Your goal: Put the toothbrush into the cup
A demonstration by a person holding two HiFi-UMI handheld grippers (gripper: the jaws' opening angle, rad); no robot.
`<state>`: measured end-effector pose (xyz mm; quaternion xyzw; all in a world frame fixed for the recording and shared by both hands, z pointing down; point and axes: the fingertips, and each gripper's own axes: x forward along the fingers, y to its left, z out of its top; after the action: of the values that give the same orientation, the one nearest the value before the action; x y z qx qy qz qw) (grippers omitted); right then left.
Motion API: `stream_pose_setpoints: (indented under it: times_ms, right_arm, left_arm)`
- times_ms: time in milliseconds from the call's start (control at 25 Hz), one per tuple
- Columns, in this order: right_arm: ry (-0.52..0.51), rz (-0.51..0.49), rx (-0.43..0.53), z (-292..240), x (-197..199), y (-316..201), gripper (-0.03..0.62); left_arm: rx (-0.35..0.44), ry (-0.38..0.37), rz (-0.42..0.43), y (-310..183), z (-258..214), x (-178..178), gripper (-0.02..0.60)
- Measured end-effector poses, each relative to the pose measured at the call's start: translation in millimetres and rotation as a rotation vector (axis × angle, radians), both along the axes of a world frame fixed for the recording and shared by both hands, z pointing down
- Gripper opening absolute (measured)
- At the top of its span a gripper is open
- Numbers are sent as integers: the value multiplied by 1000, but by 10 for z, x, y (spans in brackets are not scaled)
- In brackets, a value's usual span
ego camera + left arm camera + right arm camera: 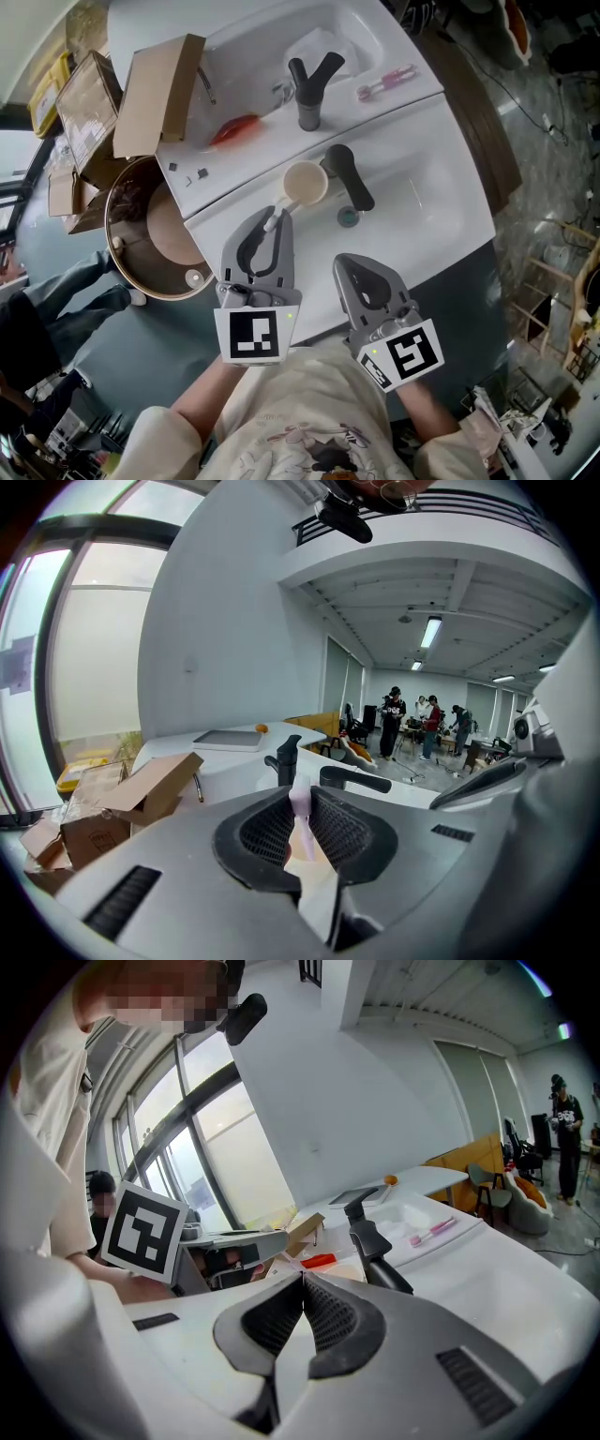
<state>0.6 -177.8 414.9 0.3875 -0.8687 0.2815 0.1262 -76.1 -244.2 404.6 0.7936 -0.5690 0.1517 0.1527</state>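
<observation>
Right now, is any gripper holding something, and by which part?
The left gripper is shut on the toothbrush, gripped on its shaft, one end poking past the tips. The right gripper holds nothing.

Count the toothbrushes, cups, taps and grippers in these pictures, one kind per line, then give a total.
Toothbrushes: 2, held toothbrush, pink toothbrush
Cups: 1, cup
Taps: 2, near tap, far tap
Grippers: 2, left gripper, right gripper
Total: 7

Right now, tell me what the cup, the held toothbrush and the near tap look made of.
Cup: cream, smooth with a soft sheen; plastic or glazed ceramic, cannot tell. Toothbrush: pale pink, slightly see-through, so likely plastic. Near tap: black, dull, no glints; probably matte-coated metal.
</observation>
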Motion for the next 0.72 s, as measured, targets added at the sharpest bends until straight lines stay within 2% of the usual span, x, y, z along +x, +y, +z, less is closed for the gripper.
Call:
stream_pose_setpoints:
  times_ms: [440, 720]
  right_arm:
    - [-7, 2, -3, 11, 0, 6, 15]
    - [-9, 6, -3, 9, 20, 15, 15]
  left_arm:
    - [-53, -65, 66, 24, 356, 74, 58]
    - [-91, -76, 83, 58, 523, 146, 58]
